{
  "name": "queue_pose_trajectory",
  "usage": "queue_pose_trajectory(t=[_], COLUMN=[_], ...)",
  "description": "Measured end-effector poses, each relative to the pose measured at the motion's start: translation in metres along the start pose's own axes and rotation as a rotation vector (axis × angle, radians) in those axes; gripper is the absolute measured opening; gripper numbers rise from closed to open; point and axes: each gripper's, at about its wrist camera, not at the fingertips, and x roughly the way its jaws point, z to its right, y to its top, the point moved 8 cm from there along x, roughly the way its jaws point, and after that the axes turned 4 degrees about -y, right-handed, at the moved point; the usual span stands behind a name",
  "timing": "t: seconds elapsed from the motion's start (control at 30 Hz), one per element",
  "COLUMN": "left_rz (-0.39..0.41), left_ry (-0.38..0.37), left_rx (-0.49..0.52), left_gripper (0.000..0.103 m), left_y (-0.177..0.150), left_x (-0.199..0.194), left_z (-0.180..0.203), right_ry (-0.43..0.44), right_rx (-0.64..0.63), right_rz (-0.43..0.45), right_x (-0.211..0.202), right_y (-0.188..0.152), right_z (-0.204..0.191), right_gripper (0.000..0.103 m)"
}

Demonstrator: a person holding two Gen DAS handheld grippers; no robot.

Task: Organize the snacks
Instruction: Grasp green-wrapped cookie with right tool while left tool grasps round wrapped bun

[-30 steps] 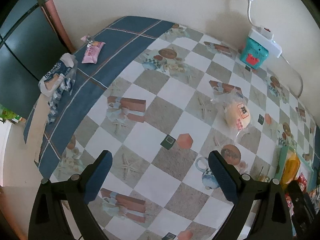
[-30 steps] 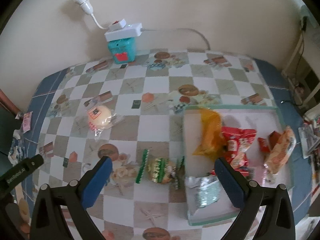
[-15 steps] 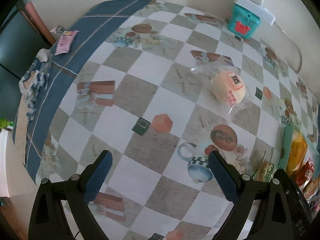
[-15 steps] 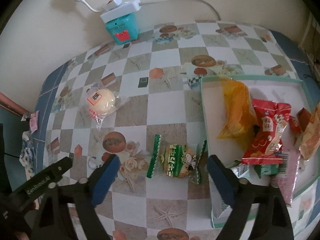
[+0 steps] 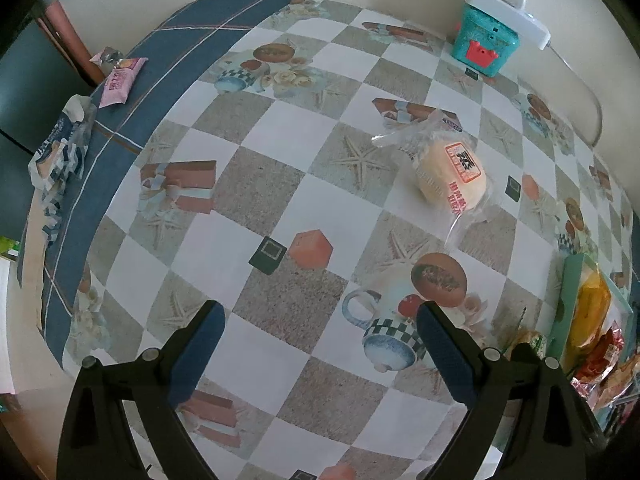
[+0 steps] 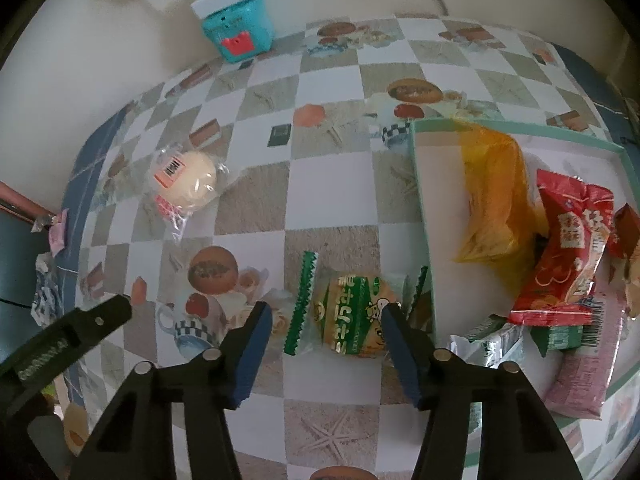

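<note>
A round biscuit snack in a green wrapper (image 6: 352,320) lies on the checked tablecloth, just left of the green-rimmed white tray (image 6: 420,184). My right gripper (image 6: 325,309) points down over it with the jaws closing. The snack sits between the pads; the right pad touches its edge, while the left one is still apart from the wrapper. In the tray lie a yellow bag (image 6: 492,196), a red packet (image 6: 568,252) and a pink packet (image 6: 580,380). A pale bun in clear wrap (image 5: 450,172) lies further out. My left gripper (image 5: 319,309) hangs open over bare cloth, holding nothing.
A teal box (image 5: 484,40) with a white power strip (image 5: 508,12) on top stands against the wall. On the blue border at the far left lie a small pink packet (image 5: 120,82) and a blue-and-white wrapper (image 5: 60,152). The table edge drops off at the left.
Both grippers have sunk toward the table. The right jaws have narrowed from wide open to close around the green-wrapped snack. The left jaws have kept their width.
</note>
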Motion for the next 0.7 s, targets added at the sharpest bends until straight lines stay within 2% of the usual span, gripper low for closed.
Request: queue_pose_trajectory(t=[0.4, 0.6, 0.7], left_rz=[0.006, 0.009, 0.009], left_ry=[-0.004, -0.002, 0.000], left_rx=[-0.010, -0.009, -0.010], left_gripper=[0.097, 0.097, 0.097], left_y=[0.004, 0.005, 0.005], left_x=[-0.001, -0.002, -0.002], left_z=[-0.001, -0.001, -0.001], right_ry=[-0.066, 0.022, 0.018], right_rx=[-0.031, -0.072, -0.073], right_rz=[0.017, 0.003, 0.015], right_x=[0.005, 0.004, 0.000], right_y=[0.006, 0.002, 0.004], right_z=[-0.001, -0.023, -0.025], right_gripper=[0.060, 0.060, 0.059])
